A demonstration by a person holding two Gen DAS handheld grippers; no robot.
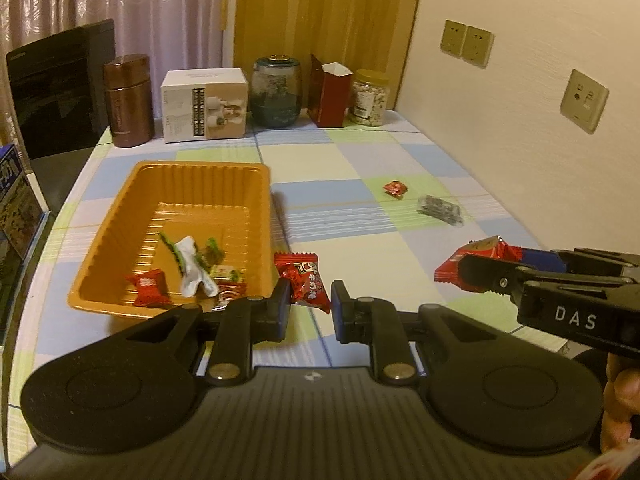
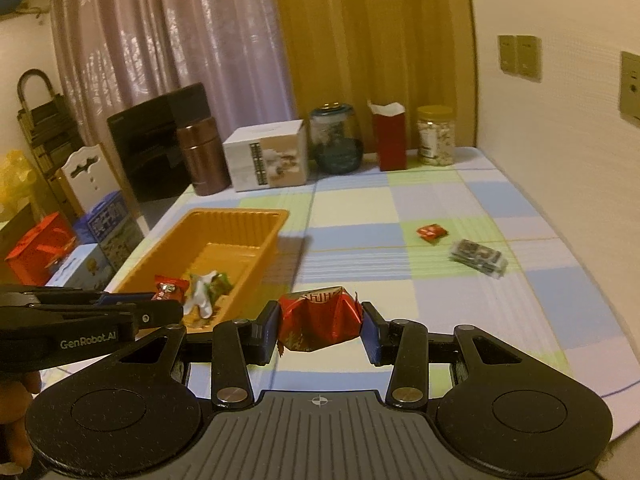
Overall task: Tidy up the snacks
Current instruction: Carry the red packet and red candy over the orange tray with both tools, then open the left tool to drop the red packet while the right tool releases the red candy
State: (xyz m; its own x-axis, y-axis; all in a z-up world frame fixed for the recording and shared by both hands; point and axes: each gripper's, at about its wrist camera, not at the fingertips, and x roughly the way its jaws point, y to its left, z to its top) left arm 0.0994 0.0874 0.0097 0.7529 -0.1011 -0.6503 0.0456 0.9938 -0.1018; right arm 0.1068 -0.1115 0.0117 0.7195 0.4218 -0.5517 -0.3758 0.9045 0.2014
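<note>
Snack packet (image 2: 318,322) between right gripper (image 2: 320,330) pads

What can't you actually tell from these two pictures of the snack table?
- Left wrist view: part of the orange tray near rim and some sweets there, hidden behind the left gripper.
- Both views: the print on the dark packet, blurred and small.
- Left wrist view: the blue box, cut off by the left edge.
- Right wrist view: the label on the nut jar, too small to read.
</note>
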